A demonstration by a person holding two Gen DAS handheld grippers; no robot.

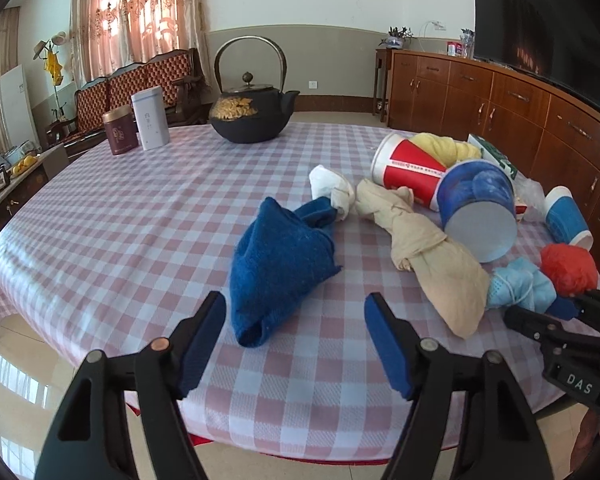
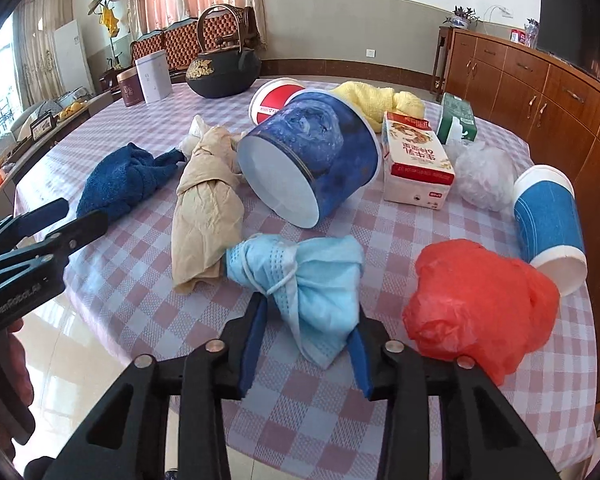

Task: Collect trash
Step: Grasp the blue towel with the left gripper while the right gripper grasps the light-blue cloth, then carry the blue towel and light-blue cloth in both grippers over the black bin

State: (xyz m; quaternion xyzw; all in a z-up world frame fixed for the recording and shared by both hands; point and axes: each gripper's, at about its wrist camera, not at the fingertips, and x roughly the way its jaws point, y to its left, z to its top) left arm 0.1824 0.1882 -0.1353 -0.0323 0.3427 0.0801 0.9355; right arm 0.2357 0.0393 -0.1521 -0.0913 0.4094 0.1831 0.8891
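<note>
Trash lies on the checked table (image 1: 140, 208). A knotted blue cloth (image 1: 276, 260) lies just ahead of my open, empty left gripper (image 1: 296, 320). A tan knotted rag (image 1: 427, 248) lies to its right. My right gripper (image 2: 307, 320) has its jaws on both sides of a light blue face mask bundle (image 2: 315, 280), closing on it. A red plastic bag (image 2: 483, 300) lies to its right. A big blue tub (image 2: 311, 156) lies on its side beyond, with a red paper cup (image 2: 276, 98), a blue and white cup (image 2: 547, 220) and a milk carton (image 2: 415, 160).
A black iron teapot (image 1: 248, 112) and two tins (image 1: 136, 124) stand at the table's far side. A yellow cloth (image 2: 375, 100), a green box (image 2: 457, 120) and a clear bag (image 2: 481, 176) lie at the far right. A wooden sideboard (image 1: 499, 100) runs along the right wall.
</note>
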